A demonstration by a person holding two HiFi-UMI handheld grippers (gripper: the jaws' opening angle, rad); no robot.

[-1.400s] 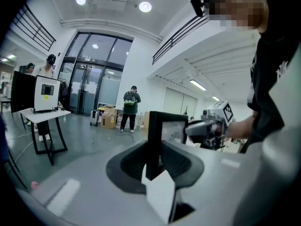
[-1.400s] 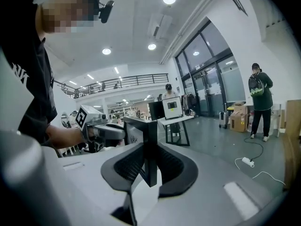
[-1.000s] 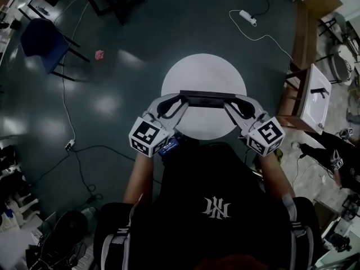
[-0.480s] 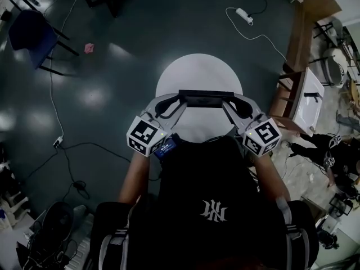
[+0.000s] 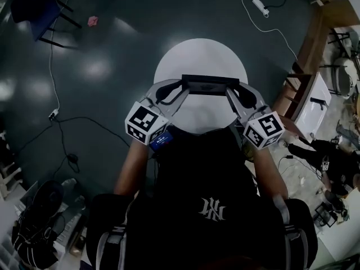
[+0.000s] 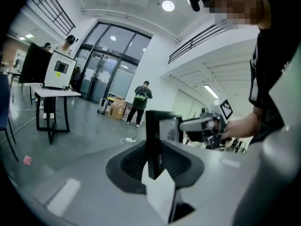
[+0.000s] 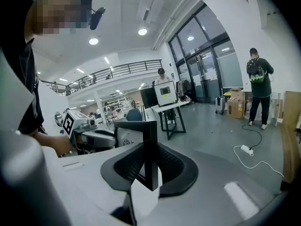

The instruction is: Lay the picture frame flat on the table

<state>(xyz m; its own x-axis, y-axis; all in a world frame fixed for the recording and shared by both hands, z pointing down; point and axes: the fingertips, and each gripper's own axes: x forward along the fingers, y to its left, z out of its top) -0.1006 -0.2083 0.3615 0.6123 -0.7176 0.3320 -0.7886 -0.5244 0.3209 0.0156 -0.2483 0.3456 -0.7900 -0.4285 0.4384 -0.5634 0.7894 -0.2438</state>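
Note:
The black picture frame [image 5: 211, 85] hangs on edge over the round white table [image 5: 199, 52], held by its two short ends. My left gripper [image 5: 181, 88] is shut on the frame's left end, and in the left gripper view that dark end [image 6: 154, 140] stands upright between the ribbed pads. My right gripper [image 5: 232, 89] is shut on the right end, where the frame edge [image 7: 150, 149] likewise stands between its pads. Each gripper view shows the other gripper across the frame: the right one [image 6: 207, 124] and the left one [image 7: 89, 135].
A blue chair [image 5: 34, 7] stands at the far left with a cable [image 5: 53, 83] trailing over the dark floor. A power strip [image 5: 260, 5] lies at the back right. A wooden stand with a white top [image 5: 315, 103] sits close to the table's right. People stand in the hall behind.
Both grippers and the frame have sunk a little toward the table, with the grip unchanged. The head view has shifted, so the floor objects slid up and left.

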